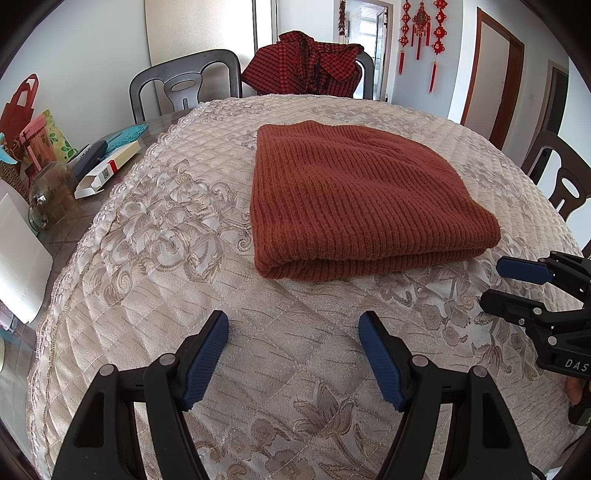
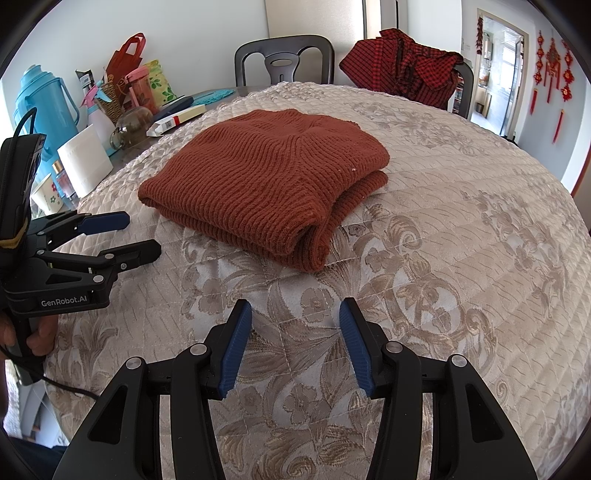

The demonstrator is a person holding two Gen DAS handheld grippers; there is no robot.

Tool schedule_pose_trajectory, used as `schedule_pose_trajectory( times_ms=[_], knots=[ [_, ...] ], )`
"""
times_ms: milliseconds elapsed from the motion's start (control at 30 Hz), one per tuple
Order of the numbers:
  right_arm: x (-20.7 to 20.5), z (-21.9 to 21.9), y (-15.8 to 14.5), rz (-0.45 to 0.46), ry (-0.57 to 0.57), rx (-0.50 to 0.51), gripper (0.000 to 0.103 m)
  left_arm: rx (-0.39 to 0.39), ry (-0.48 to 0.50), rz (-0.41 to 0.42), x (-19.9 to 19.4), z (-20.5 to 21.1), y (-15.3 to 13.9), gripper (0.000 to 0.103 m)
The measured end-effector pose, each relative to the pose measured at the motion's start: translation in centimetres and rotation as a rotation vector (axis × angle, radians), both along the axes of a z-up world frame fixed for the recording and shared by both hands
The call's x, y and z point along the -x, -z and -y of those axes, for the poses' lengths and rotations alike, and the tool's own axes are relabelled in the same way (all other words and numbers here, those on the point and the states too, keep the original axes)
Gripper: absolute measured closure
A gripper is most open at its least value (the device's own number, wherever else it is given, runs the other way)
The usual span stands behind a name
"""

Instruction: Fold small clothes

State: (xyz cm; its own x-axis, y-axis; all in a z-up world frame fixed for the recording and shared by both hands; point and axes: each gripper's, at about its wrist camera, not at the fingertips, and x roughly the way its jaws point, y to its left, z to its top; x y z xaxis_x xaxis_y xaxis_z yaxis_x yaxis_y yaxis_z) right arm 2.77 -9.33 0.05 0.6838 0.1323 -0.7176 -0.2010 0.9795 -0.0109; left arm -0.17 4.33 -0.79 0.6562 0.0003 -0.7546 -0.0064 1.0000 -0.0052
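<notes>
A glass teapot (image 2: 133, 123) holds dark tea beside the tablecloth (image 2: 461, 258).

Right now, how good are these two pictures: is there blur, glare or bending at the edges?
Left wrist view: sharp, the sweater's knit ribs clear; strong fisheye bending, dark corners, the bright doorway washed out. Right wrist view: equally sharp, the tablecloth bulges like a dome; soft daylight, only faint shadow under the sweater.

Folded rust sweater (image 1: 354, 195) on the tablecloth (image 1: 147, 240) — left tongs (image 1: 293, 325) gaping, empty.
</notes>
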Motion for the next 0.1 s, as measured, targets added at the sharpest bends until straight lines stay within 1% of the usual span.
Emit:
schedule_pose_trajectory(
  times_ms=[100],
  knots=[
    [0.00,0.00,0.00,0.000,0.000,0.000,0.052,0.000,0.000,0.000,0.00,0.01,0.00,0.028]
  ],
)
